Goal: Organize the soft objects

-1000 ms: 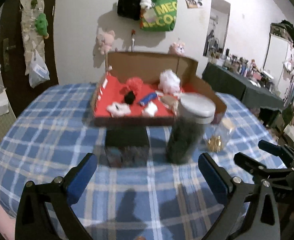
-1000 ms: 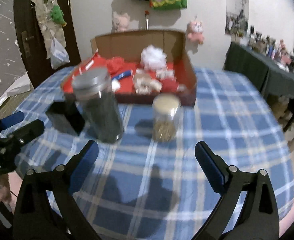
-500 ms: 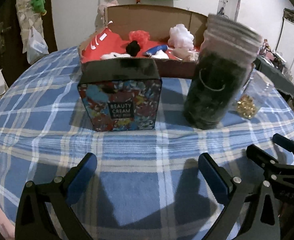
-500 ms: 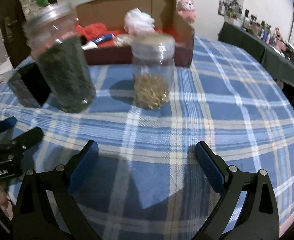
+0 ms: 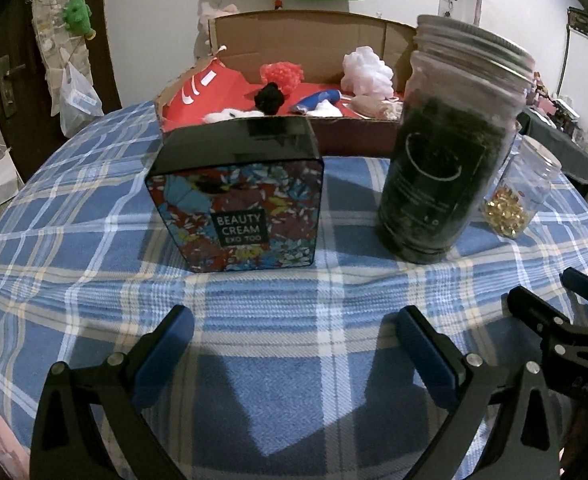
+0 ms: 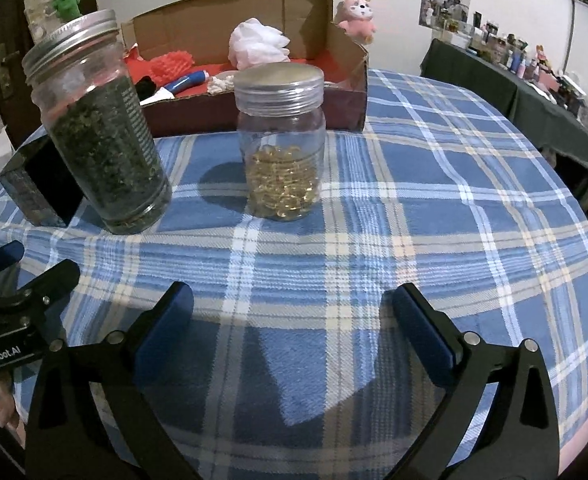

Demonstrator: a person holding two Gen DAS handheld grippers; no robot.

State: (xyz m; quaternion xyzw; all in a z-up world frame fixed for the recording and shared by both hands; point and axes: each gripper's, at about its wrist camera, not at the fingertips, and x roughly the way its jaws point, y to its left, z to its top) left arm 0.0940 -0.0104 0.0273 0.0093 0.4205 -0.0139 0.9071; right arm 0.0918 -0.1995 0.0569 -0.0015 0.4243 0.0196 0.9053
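You are holding the left tongs (image 5: 294,344) and right tongs (image 6: 289,328) released, both hovering over the counter (image 6: 434,208). Soft objects: white puff (image 6: 259,42) and red puff (image 5: 281,76) are sitting in the cardboard box (image 5: 306,32) behind the jars.

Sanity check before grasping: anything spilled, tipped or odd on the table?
Nothing stands out. The beauty cream box, green-filled jar and gold-bead jar stand upright and closed; soft items sit inside the cardboard box.
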